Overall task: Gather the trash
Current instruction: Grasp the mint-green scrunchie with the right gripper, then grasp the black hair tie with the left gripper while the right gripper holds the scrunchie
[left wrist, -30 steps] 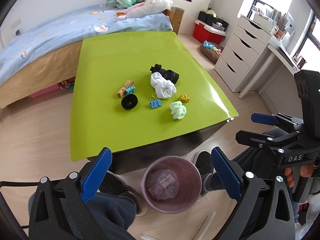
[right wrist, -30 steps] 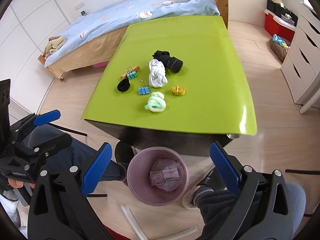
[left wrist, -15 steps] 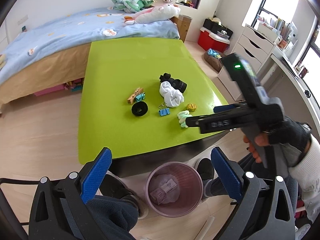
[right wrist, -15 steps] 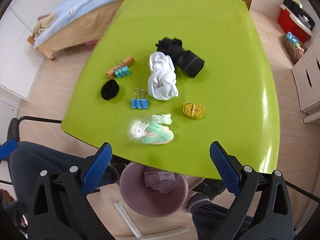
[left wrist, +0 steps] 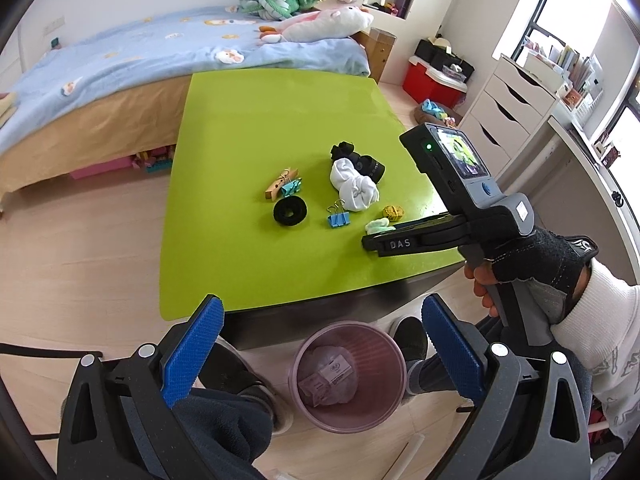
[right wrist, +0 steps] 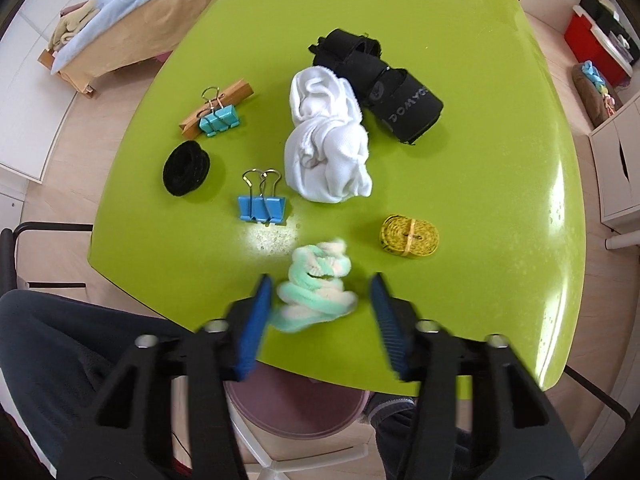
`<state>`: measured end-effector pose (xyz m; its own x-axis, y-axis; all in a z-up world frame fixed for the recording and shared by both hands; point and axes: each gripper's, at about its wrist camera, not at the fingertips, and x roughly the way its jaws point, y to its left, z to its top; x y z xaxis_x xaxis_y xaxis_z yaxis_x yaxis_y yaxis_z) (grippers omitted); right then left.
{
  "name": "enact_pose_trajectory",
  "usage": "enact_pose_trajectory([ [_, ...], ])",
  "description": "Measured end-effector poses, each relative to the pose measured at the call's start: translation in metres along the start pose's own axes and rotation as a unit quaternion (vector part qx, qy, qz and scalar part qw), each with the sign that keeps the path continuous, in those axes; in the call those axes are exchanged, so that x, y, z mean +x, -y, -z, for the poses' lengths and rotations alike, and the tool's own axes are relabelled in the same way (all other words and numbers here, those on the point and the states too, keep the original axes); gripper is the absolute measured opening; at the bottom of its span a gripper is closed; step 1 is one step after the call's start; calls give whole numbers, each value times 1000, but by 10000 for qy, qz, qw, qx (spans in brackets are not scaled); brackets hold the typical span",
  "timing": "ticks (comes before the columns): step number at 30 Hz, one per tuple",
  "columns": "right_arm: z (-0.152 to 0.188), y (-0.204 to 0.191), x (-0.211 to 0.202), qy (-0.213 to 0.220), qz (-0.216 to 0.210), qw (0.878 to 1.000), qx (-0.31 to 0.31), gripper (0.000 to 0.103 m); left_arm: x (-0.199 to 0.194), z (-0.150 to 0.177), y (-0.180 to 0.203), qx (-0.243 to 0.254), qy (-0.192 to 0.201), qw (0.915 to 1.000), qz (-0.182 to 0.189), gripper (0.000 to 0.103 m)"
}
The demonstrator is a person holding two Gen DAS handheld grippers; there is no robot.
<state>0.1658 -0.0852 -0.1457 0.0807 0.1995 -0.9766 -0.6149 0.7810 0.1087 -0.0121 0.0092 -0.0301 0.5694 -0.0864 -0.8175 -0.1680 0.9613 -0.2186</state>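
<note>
While the right gripper (right wrist: 320, 312) closes its jaws around the mint-and-white fluffy twisted bundle (right wrist: 316, 286), low centre of frame near the green table (right wrist: 480, 200) edge, pads not yet pressing: soft, light, compressible; grip mid-bundle. Left gripper (left wrist: 320, 356) wide, empty.

The glossy lime-green counter (right wrist: 480, 168) carries a crumpled white cloth (right wrist: 326, 152), a black fabric roll (right wrist: 384, 88), two blue binder clips (right wrist: 262, 206) and a mint-and-white fuzzy twist (right wrist: 316, 284).

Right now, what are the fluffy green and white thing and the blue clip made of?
The fluffy green and white thing looks like soft fuzzy yarn or chenille: matte, plump, twisted loops. The blue clip looks like painted metal: smooth blue body with shiny wire handles. The right tool is closing around the fluffy thing.
</note>
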Motion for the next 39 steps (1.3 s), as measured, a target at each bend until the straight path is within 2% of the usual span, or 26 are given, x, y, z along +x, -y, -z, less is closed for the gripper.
enact_pose_trajectory([
  [12, 25, 18, -40, 569, -424, 9971, 269, 30, 20, -26, -1, 6, -19, 10000, 3, 95],
  [17, 43, 20, -60, 776, -506, 9954, 239, 30, 42, -47, -3, 18, -201, 9997, -108, 95],
  [23, 48, 25, -68, 848, -573, 9943, 285, 30, 81, -71, -9, 69, -653, 9976, -232, 95],
  [28, 53, 33, -71, 864, -601, 9938, 360, 30, 119, -84, -20, 80, -1230, 9918, -338, 95],
  [34, 56, 41, -72, 854, -591, 9938, 405, 30, 154, -91, -28, 178, -1599, 9853, -579, 95],
  [35, 56, 42, -72, 852, -588, 9937, 425, 30, 159, -92, -28, 192, -1634, 9844, -616, 92],
  [36, 56, 43, -72, 831, -589, 9938, 448, 30, 163, -92, -28, 212, -1692, 9834, -621, 80],
  [39, 56, 46, -71, 826, -569, 9938, 487, 30, 171, -88, -29, 196, -1764, 9818, -682, 60],
])
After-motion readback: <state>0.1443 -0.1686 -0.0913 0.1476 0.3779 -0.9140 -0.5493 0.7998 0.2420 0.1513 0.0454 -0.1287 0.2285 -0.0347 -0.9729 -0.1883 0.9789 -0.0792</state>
